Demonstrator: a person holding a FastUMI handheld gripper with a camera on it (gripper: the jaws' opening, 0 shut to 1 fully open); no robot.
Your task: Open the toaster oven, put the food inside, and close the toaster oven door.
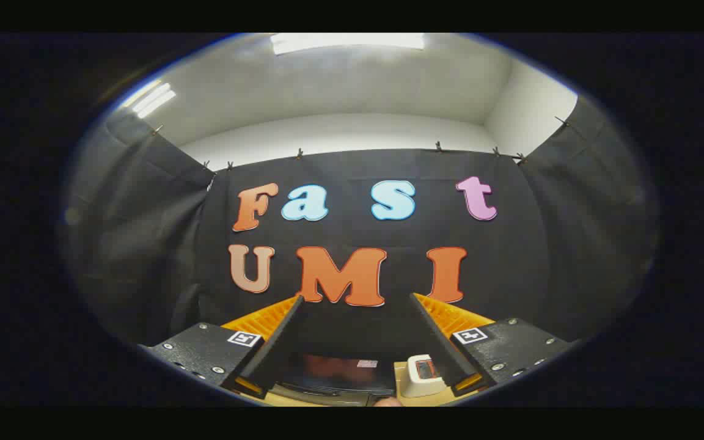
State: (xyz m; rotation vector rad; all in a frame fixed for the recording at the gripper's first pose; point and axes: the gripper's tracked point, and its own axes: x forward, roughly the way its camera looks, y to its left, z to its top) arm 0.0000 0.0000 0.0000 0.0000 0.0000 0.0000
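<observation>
Gripper (pixel 357 302) raised, jaws spread wide with nothing between them, oven (pixel 333 374) low beyond the fingers.

Both fingers (pixel 275 339) angle outward from each other and point toward the black cloth wall (pixel 352 165), grasping no object. Down between the finger bases sits the oven, its dark glass front showing a reddish reflection and a small pale label; whether its door is open or closed cannot be told from this angle. Just beside the oven, against the inner side of the right-hand finger, stands a small white device (pixel 423 374) with a reddish window, resting on the same tan table (pixel 402 400) as the oven. Food cannot be made out. Above the cloth wall a pale ceiling (pixel 352 85) carries a bright light panel (pixel 347 41).
</observation>
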